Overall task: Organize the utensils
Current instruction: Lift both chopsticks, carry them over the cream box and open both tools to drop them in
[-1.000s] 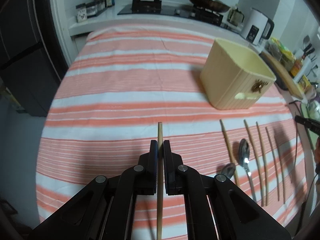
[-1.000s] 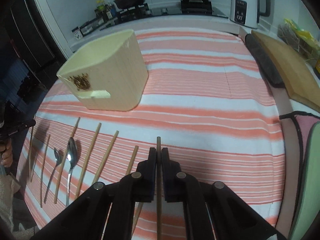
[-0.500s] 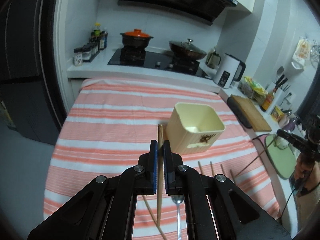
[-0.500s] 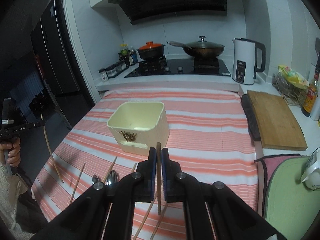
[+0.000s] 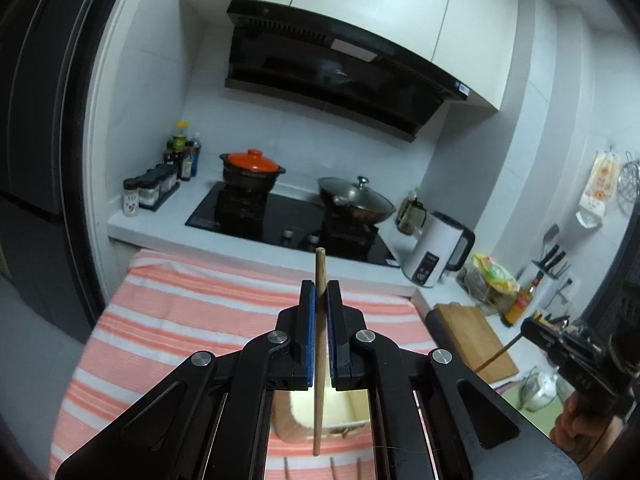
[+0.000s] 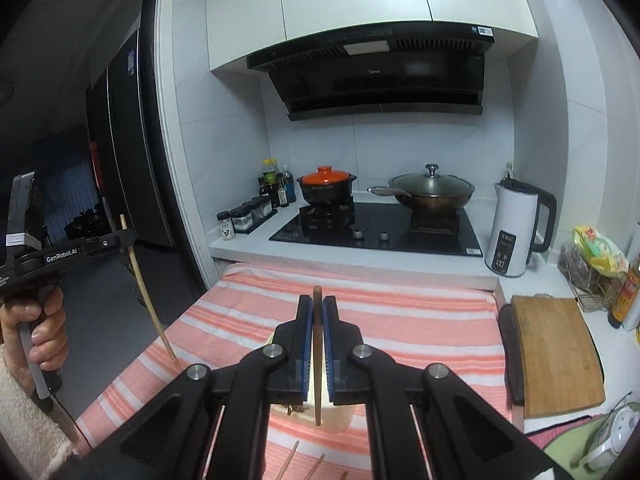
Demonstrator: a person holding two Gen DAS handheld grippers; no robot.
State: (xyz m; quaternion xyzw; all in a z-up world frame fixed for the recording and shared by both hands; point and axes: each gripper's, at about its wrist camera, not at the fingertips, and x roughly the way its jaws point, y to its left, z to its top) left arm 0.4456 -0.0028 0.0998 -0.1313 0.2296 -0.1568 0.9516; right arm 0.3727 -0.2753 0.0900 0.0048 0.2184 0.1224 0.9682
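Observation:
My left gripper [image 5: 319,292] is shut on a light wooden chopstick [image 5: 318,364], held upright high above the table; its lower tip hangs over the open cream utensil box [image 5: 308,412]. My right gripper [image 6: 317,306] is shut on a darker wooden chopstick [image 6: 317,376], also upright, its tip over the cream box [image 6: 340,414]. The left gripper with its chopstick [image 6: 146,292] also shows at the left of the right wrist view. Tips of several chopsticks [image 6: 316,466] lie on the striped cloth in front of the box.
The orange-and-white striped cloth [image 6: 420,332] covers the table. Behind it is a counter with a stove, an orange-lidded pot [image 6: 326,182], a lidded wok [image 6: 430,190] and a white kettle [image 6: 516,232]. A wooden cutting board [image 6: 556,352] lies at the right.
Both grippers have risen from near the cloth and tilted up, each still holding its chopstick. The box has dropped to the bottom of both views, under the chopstick tips.

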